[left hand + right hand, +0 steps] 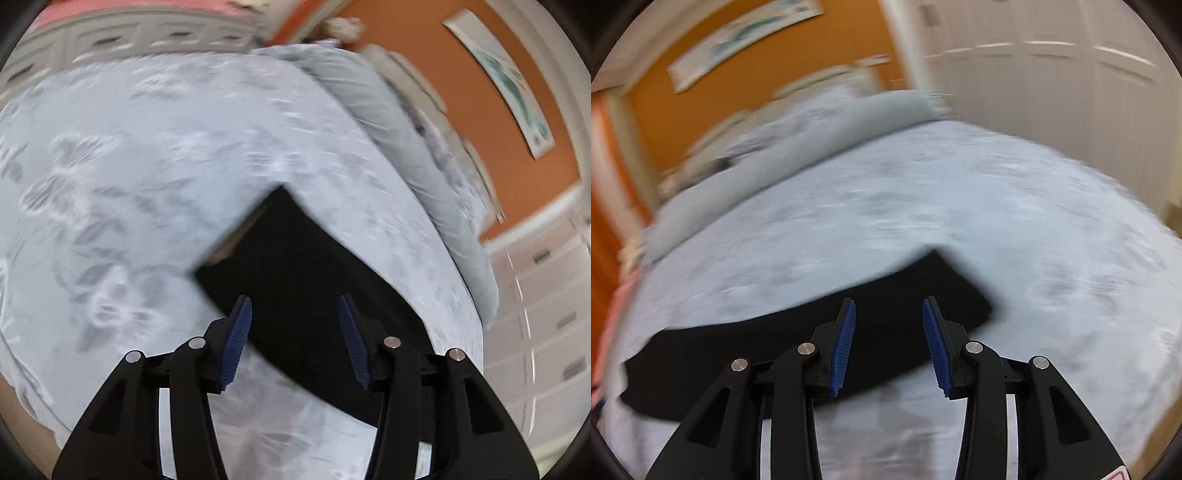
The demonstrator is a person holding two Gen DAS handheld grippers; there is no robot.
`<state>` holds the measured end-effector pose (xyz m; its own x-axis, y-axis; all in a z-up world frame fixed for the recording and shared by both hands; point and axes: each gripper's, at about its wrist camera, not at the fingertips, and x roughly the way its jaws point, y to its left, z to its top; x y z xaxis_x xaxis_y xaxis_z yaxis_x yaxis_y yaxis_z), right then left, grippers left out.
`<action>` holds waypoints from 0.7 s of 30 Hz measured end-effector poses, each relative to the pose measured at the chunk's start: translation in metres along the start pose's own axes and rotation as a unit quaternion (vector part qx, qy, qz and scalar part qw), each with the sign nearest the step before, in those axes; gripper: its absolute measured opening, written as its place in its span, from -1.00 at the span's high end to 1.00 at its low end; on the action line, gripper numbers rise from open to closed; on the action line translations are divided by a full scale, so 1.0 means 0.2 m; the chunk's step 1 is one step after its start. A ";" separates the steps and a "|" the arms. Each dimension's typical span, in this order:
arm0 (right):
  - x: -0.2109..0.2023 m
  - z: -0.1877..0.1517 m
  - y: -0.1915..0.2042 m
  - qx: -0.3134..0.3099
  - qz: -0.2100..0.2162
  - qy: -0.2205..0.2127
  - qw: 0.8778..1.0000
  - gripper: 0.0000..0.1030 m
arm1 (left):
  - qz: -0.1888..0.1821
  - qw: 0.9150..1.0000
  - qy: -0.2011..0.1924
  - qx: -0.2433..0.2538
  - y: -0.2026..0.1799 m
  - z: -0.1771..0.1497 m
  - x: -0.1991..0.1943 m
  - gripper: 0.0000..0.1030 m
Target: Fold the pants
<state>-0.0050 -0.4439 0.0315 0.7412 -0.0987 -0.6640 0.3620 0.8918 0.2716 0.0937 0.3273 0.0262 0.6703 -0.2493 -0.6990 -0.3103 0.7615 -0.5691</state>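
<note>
Black pants (295, 266) lie flat on a pale blue flowered bedspread (129, 166). In the left wrist view one end of them reaches away from me, with a lighter lining showing at its left edge. My left gripper (295, 306) hangs above that dark cloth, open, with nothing between its blue pads (236, 343). In the right wrist view the pants (775, 343) stretch as a long dark band from lower left to the middle. Over the band's right part my right gripper (888, 310) stands open and empty. Both views are blurred.
A rolled grey duvet (399, 122) lies along the far side of the bed, before an orange wall (461, 92) with a framed picture (506, 77). White cabinets (1052, 74) stand beside the bed. The bedspread (960, 203) spreads wide around the pants.
</note>
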 end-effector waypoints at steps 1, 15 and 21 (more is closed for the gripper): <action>0.04 0.00 0.18 -0.035 0.029 0.017 0.999 0.25 | -0.002 1.000 0.008 0.029 -0.12 -0.03 0.03 0.02; 1.01 -0.09 2.12 -0.259 0.251 0.224 0.905 -0.12 | -0.002 0.973 0.180 0.144 -0.51 -0.62 0.70 0.13; 1.23 -0.23 2.23 -0.282 0.250 0.296 0.878 -0.06 | 0.002 0.966 0.183 0.183 -0.49 -0.65 0.69 0.14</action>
<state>0.3130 -0.0492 -0.0435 0.2444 0.4655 -0.8506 -0.3864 0.8513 0.3549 0.1281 0.1395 -0.0700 0.3648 -0.3908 -0.8451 -0.0080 0.9063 -0.4225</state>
